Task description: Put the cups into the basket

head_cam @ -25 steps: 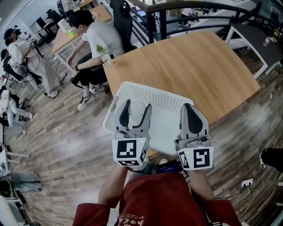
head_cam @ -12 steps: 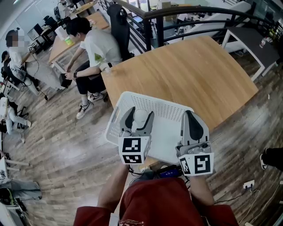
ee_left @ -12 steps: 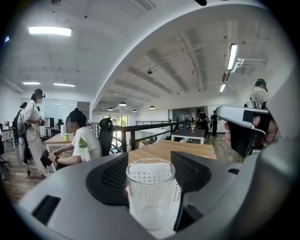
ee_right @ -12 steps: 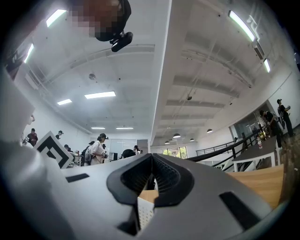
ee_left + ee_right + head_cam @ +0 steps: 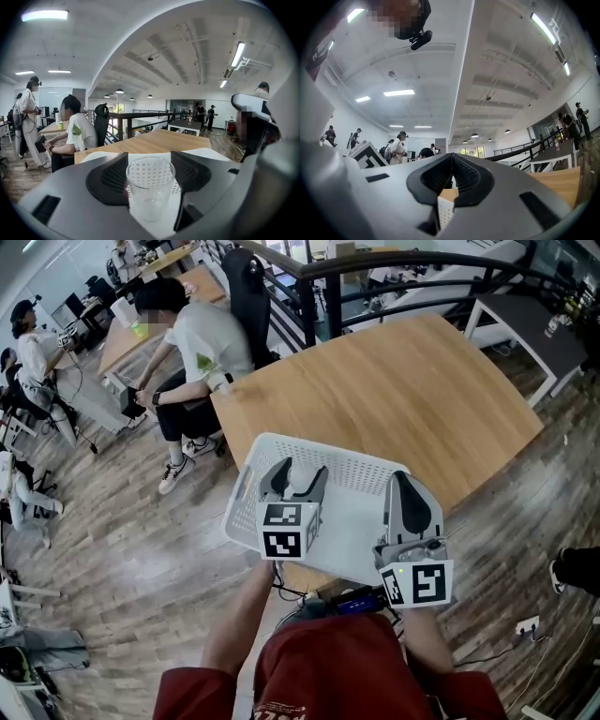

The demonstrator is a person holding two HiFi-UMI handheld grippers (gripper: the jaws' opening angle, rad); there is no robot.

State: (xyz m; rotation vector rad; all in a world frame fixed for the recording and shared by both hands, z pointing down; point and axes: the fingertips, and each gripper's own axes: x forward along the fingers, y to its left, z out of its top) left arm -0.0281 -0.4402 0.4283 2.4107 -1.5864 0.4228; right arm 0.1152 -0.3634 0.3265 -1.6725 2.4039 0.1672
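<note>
Nearest the person, the left gripper (image 5: 298,479) is clamped on a clear, thin-walled plastic cup (image 5: 150,190). Its jaws stand wide, with a dark pad against each side of the cup, which is upright with its mouth up. The cup hangs over the left part of the white perforated plastic basket (image 5: 349,458) and does not appear to rest on the basket floor yet. Beside it, the right gripper (image 5: 407,480) lies over the basket's near right corner with its jaw tips together. A strip of the white perforated wall shows low in the slot between the jaws, but whether they pinch it cannot be told. The basket sits at the near edge of the light wooden table (image 5: 412,381), partly overhanging it. The rest of the tabletop shows no other cup, and none can be made out in the visible part of the basket. Beyond the table a seated person in a white T-shirt (image 5: 211,334) leans over another desk, and a black railing (image 5: 375,263) runs behind. The step in hand looks like the placing: the cup is over its target. The next move calls for lowering it straight down onto the basket floor, clear of the near wall, then parting the jaws gently so the light cup is not dragged over.
</note>
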